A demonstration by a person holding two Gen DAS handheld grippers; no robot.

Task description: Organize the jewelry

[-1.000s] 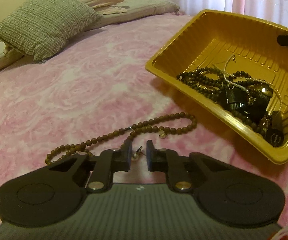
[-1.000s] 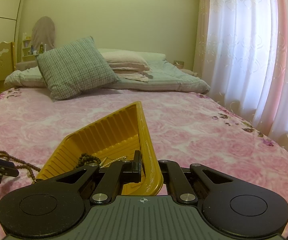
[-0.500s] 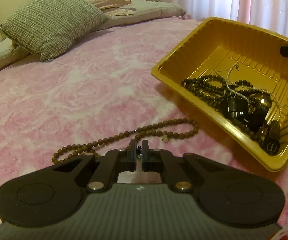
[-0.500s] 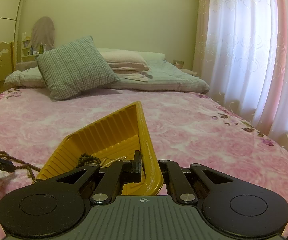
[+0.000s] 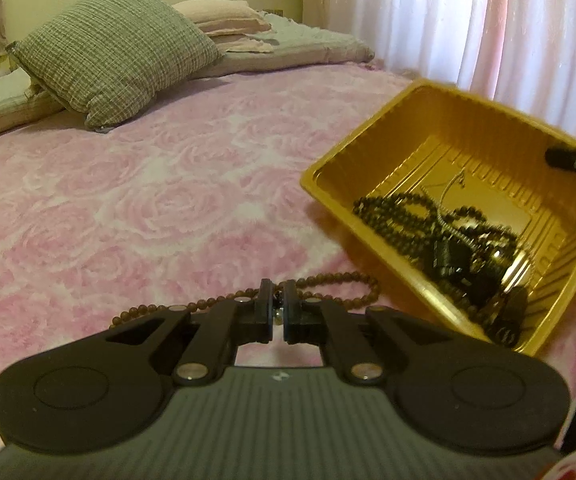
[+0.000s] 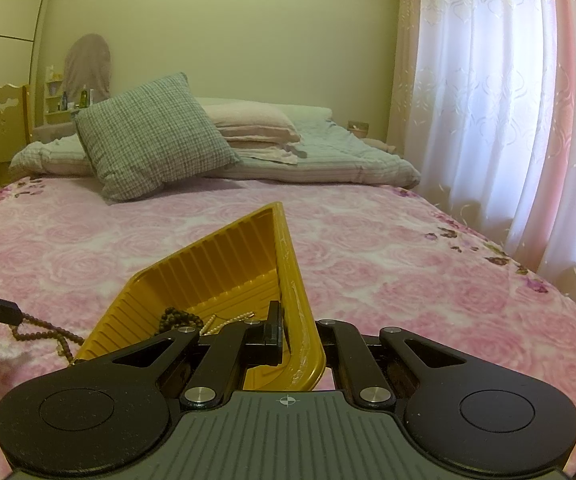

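Up close, the left gripper (image 5: 276, 307) has its jaws drawn narrow on a small item, a pale bead and a dark bit glimpsed in the slit; what it is cannot be made out. The brown bead necklace (image 5: 327, 282) lies on the pink floral bedspread (image 5: 128, 208) just beyond those fingertips, its middle hidden behind them. The yellow tray (image 5: 367, 148) sits to the right, tilted, holding a blurred tangle of dark beads (image 5: 391, 210), a thin pale chain and black pieces. The right gripper (image 6: 297, 330) is clamped on the tray's near wall; its right finger is hidden behind the rim. In the right wrist view, the left gripper's tip is cut off at the frame edge.
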